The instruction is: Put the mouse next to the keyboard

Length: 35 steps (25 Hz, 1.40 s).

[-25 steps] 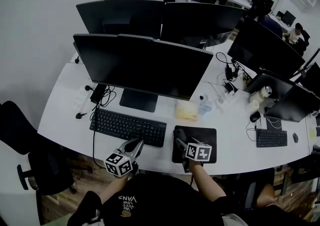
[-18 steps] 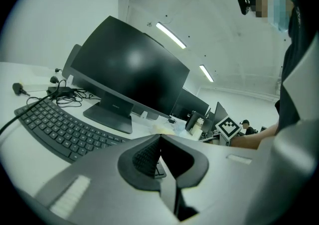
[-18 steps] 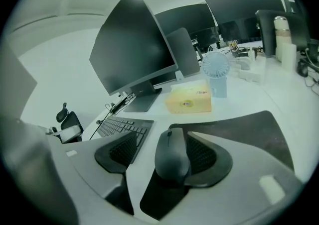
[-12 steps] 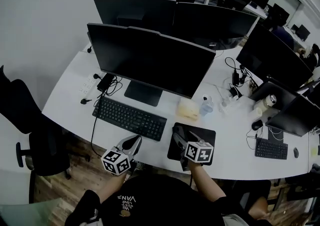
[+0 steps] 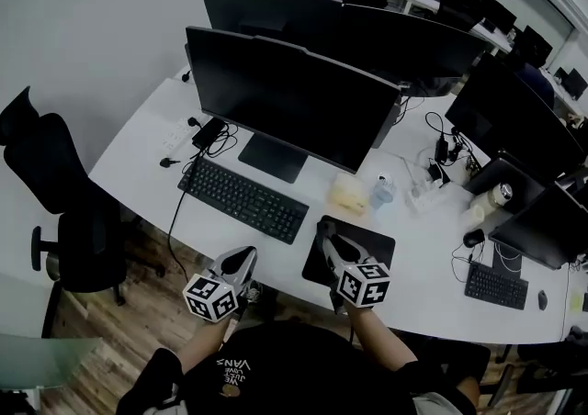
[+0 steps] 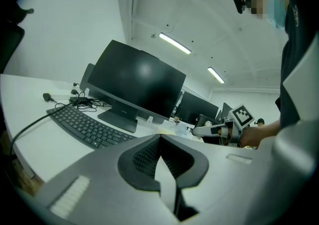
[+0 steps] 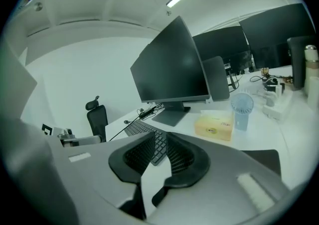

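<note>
- The left gripper (image 5: 244, 259) is at the near edge of the white desk (image 5: 285, 257), with the wood floor (image 5: 129, 321) below it. Its jaws are pressed together and hold nothing.
- The right gripper (image 5: 324, 231) lies over the left part of the black mat (image 5: 375, 248), and its tips are at the mat's far left corner. Its jaws are closing, with only a thin gap between them and nothing in that gap.
- The mouse cannot be made out on the dark mat, so it is not clear which way it points.
- A bare strip of desk lies between the mat and the right end of the keyboard (image 5: 243, 200).
- The keyboard's long side runs from far left to near right, along the desk edge.
- The monitor (image 5: 294, 96) stands behind the keyboard. A tissue box (image 5: 349, 195) and a small fan (image 5: 381, 191) sit just behind the mat.
</note>
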Each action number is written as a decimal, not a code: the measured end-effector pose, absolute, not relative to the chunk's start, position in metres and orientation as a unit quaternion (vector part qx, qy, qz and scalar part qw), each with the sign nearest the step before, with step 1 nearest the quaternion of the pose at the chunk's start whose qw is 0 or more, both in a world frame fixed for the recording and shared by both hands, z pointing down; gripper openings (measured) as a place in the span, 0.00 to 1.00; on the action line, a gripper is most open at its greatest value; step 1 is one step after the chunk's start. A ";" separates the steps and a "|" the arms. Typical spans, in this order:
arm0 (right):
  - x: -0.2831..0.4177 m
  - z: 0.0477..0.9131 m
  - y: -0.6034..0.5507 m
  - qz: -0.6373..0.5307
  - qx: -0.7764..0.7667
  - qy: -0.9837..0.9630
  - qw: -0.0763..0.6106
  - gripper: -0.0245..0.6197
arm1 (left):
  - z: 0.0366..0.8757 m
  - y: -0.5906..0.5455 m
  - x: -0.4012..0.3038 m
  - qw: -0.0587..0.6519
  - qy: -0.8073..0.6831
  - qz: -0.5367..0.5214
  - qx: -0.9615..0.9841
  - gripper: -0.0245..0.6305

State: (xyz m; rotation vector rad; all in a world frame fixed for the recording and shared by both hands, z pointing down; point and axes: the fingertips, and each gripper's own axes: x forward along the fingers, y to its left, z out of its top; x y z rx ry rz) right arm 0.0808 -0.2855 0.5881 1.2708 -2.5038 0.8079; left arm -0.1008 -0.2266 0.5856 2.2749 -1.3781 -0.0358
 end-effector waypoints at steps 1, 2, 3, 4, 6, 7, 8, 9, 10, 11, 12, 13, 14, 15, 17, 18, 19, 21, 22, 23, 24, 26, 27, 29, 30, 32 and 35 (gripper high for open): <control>0.081 0.585 -0.282 0.269 0.429 -0.856 0.108 0.14 | 0.585 -0.222 -0.099 0.237 -0.506 -0.013 0.829 0.04; 0.080 0.583 -0.277 0.264 0.425 -0.859 0.107 0.11 | 0.585 -0.218 -0.098 0.235 -0.508 -0.014 0.828 0.04; 0.080 0.581 -0.273 0.262 0.420 -0.863 0.104 0.09 | 0.584 -0.213 -0.096 0.232 -0.511 -0.015 0.828 0.04; 0.080 0.580 -0.268 0.260 0.415 -0.866 0.101 0.07 | 0.583 -0.208 -0.094 0.230 -0.513 -0.016 0.827 0.04; 0.078 0.578 -0.258 0.257 0.405 -0.872 0.098 0.05 | 0.583 -0.200 -0.089 0.226 -0.518 -0.021 0.825 0.04; 0.077 0.578 -0.253 0.257 0.400 -0.875 0.098 0.05 | 0.583 -0.196 -0.087 0.224 -0.520 -0.022 0.824 0.04; 0.076 0.579 -0.248 0.257 0.394 -0.877 0.099 0.05 | 0.583 -0.191 -0.085 0.223 -0.522 -0.023 0.823 0.04; 0.075 0.580 -0.242 0.256 0.388 -0.879 0.101 0.05 | 0.583 -0.186 -0.082 0.221 -0.524 -0.023 0.822 0.04; 0.074 0.581 -0.236 0.256 0.383 -0.881 0.102 0.05 | 0.584 -0.181 -0.080 0.220 -0.526 -0.023 0.821 0.04; 0.074 0.582 -0.230 0.256 0.378 -0.883 0.104 0.05 | 0.585 -0.176 -0.078 0.220 -0.527 -0.023 0.820 0.04; 0.073 0.583 -0.224 0.256 0.374 -0.885 0.106 0.05 | 0.586 -0.171 -0.076 0.219 -0.529 -0.023 0.819 0.04; 0.073 0.584 -0.219 0.256 0.369 -0.887 0.108 0.05 | 0.586 -0.167 -0.075 0.218 -0.532 -0.023 0.818 0.04; 0.072 0.585 -0.215 0.256 0.364 -0.889 0.110 0.05 | 0.587 -0.163 -0.074 0.217 -0.534 -0.022 0.817 0.04; 0.072 0.587 -0.210 0.256 0.360 -0.890 0.112 0.05 | 0.587 -0.159 -0.072 0.216 -0.537 -0.021 0.815 0.04; 0.073 0.589 -0.202 0.256 0.355 -0.892 0.114 0.05 | 0.588 -0.151 -0.068 0.214 -0.540 -0.018 0.814 0.04; 0.073 0.590 -0.198 0.256 0.353 -0.893 0.115 0.05 | 0.589 -0.146 -0.066 0.213 -0.541 -0.015 0.813 0.04; 0.074 0.592 -0.194 0.256 0.351 -0.893 0.115 0.05 | 0.590 -0.142 -0.065 0.213 -0.542 -0.013 0.813 0.04; 0.073 0.595 -0.188 0.257 0.345 -0.895 0.117 0.05 | 0.592 -0.135 -0.063 0.212 -0.544 -0.009 0.812 0.04; 0.072 0.596 -0.185 0.256 0.343 -0.896 0.119 0.05 | 0.593 -0.132 -0.062 0.212 -0.546 -0.007 0.810 0.04; 0.071 0.598 -0.182 0.256 0.340 -0.897 0.121 0.05 | 0.595 -0.129 -0.062 0.213 -0.548 -0.005 0.809 0.04; 0.071 0.600 -0.179 0.256 0.338 -0.897 0.124 0.05 | 0.596 -0.126 -0.062 0.214 -0.551 -0.004 0.807 0.04; 0.071 0.603 -0.174 0.255 0.336 -0.898 0.128 0.05 | 0.599 -0.121 -0.062 0.215 -0.554 -0.002 0.804 0.04; 0.071 0.604 -0.172 0.254 0.335 -0.898 0.129 0.05 | 0.600 -0.119 -0.062 0.215 -0.556 -0.001 0.803 0.04; 0.071 0.604 -0.170 0.251 0.334 -0.899 0.130 0.05 | 0.600 -0.116 -0.062 0.213 -0.559 -0.001 0.801 0.04; 0.070 0.604 -0.169 0.249 0.334 -0.900 0.130 0.05 | 0.600 -0.115 -0.063 0.212 -0.561 -0.002 0.800 0.04; 0.070 0.606 -0.168 0.247 0.334 -0.900 0.132 0.05 | 0.601 -0.112 -0.064 0.212 -0.564 -0.003 0.798 0.04; 0.071 0.608 -0.166 0.244 0.337 -0.899 0.138 0.05 | 0.603 -0.108 -0.065 0.214 -0.568 -0.007 0.795 0.04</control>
